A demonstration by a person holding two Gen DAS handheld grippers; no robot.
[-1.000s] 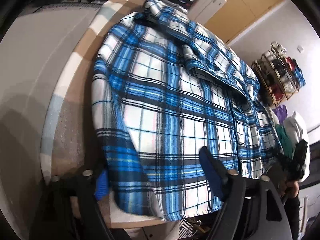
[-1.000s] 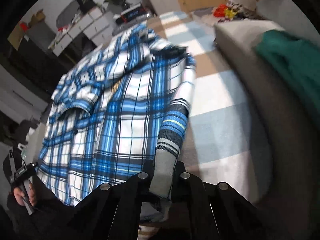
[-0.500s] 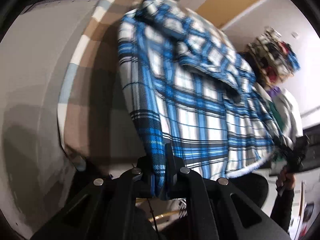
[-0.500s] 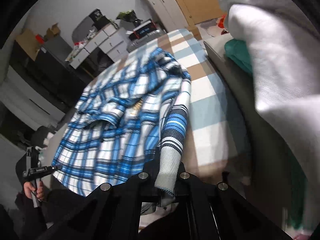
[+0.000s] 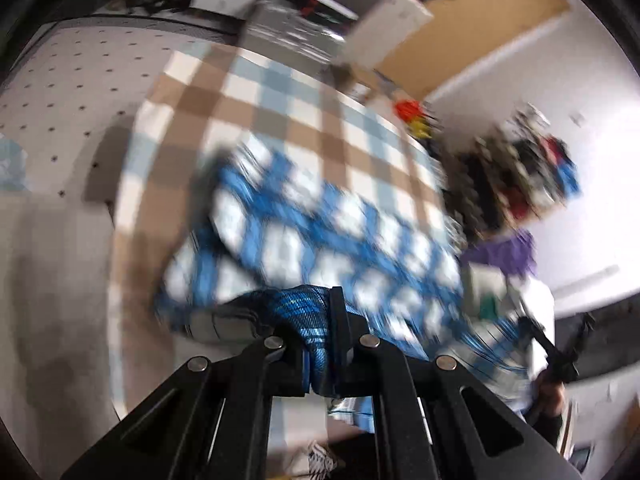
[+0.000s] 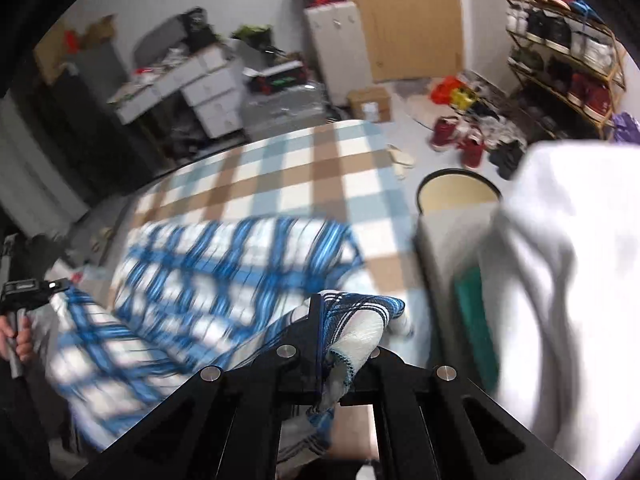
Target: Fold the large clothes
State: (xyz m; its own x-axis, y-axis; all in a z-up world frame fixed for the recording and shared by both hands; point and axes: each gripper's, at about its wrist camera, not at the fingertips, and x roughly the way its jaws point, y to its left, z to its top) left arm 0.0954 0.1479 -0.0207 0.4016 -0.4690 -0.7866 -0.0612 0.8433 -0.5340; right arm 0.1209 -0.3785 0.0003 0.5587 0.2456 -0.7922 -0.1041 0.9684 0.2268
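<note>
A blue and white plaid shirt [image 5: 320, 240] [image 6: 200, 276] hangs, motion-blurred, above the near half of a table under a brown, blue and white checked cloth [image 5: 288, 92] [image 6: 312, 176]. My left gripper [image 5: 320, 344] is shut on a bunched blue edge of the shirt. My right gripper [image 6: 332, 352] is shut on another edge, where white and blue fabric folds over its fingers. Both hold the shirt lifted off the cloth. In each wrist view the other gripper shows at the frame's side, held in a hand.
A pile of white and green clothes [image 6: 560, 280] lies at the right on a grey sofa. A round stool [image 6: 458, 196] stands past it. A shoe rack [image 6: 568, 52], drawers [image 6: 208, 92] and a wooden door [image 6: 408, 16] line the room.
Both grippers rose and pulled back, lifting the shirt's near edge off the table, so the far checked cloth is now bare. The left gripper went from open around the hem to shut on it.
</note>
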